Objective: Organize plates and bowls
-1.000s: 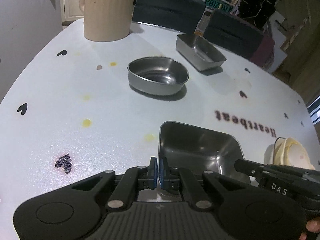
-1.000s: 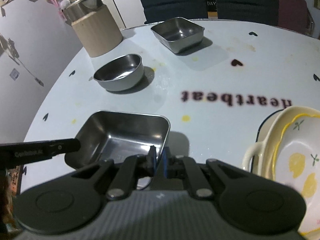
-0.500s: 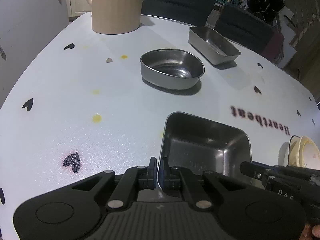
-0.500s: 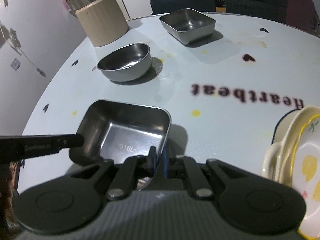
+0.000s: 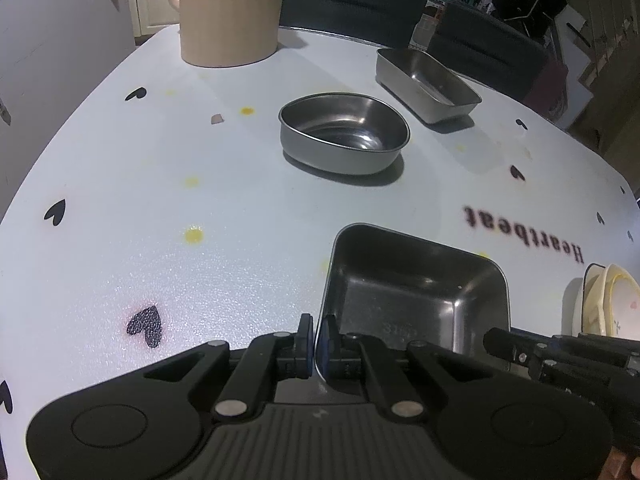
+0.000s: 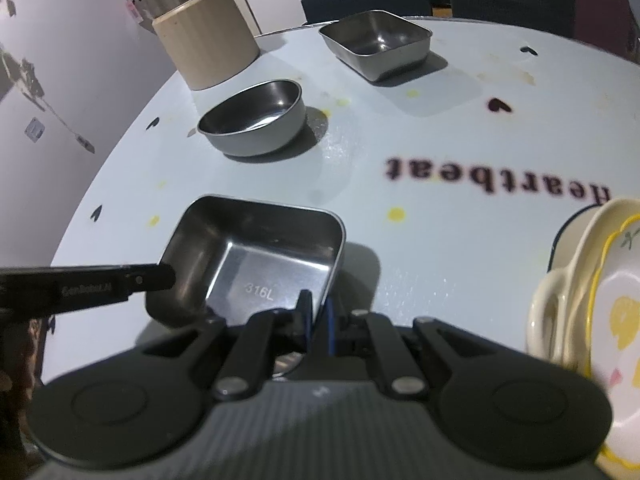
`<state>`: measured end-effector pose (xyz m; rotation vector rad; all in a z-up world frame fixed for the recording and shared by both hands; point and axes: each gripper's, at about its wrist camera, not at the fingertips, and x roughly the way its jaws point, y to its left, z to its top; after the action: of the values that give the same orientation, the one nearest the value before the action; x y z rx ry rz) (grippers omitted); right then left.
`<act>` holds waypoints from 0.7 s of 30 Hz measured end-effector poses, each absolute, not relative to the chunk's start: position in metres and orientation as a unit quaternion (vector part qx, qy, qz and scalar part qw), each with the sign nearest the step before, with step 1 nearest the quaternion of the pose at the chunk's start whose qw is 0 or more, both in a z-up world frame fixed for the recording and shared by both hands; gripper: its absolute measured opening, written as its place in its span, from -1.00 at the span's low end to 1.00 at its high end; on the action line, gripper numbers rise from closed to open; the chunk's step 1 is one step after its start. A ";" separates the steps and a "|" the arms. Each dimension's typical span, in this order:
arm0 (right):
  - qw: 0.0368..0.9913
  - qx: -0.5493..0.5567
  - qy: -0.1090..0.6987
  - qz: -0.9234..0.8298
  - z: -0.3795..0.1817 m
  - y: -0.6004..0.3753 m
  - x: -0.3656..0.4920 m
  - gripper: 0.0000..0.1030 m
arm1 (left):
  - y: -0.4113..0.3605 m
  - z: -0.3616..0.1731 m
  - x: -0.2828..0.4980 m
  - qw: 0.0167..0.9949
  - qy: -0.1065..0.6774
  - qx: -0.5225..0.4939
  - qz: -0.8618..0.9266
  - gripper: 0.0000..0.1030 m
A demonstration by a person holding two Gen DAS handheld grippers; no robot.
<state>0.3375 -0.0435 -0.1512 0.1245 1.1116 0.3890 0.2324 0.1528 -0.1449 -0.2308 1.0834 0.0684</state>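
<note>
Both grippers angle steeply down at the near square steel tray (image 5: 416, 292). The left gripper (image 5: 315, 340) is clamped on the tray's left wall; the right gripper (image 6: 318, 320) straddles the right wall, jaws opening with the rim between them. Tray sits on the pale heart-printed table (image 5: 160, 200) — oval steel bowl (image 5: 344, 136) and second steel tray (image 5: 428, 80) well beyond, ceramic dishes (image 6: 592, 304) to the right, dark chairs (image 5: 352, 4) behind.

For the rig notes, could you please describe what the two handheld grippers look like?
Both are matte black plastic. The left gripper and right gripper each have a ribbed dark-grey body, two round discs, silver pivot screws on linkage arms, and slim fingers with blue pads. White lettering, too blurred to read, marks the side of each.
</note>
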 end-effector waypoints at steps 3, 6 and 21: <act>0.828 0.055 0.525 0.186 -0.152 -0.042 0.337 -0.75 | 0.152 -0.145 0.232 0.850 0.515 -0.107 0.031 -0.90; 0.828 0.050 0.526 0.187 -0.152 -0.042 0.336 -0.75 | 0.152 -0.146 0.232 0.848 0.519 -0.107 0.030 -0.87; 0.840 0.030 0.507 0.189 -0.134 -0.046 0.323 0.44 | 0.151 -0.128 0.216 0.862 0.497 -0.102 0.027 0.82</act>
<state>0.3228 -0.0457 -0.1343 0.0637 1.0714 0.4002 0.2159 0.1509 -0.1276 -0.2145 1.0416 0.0570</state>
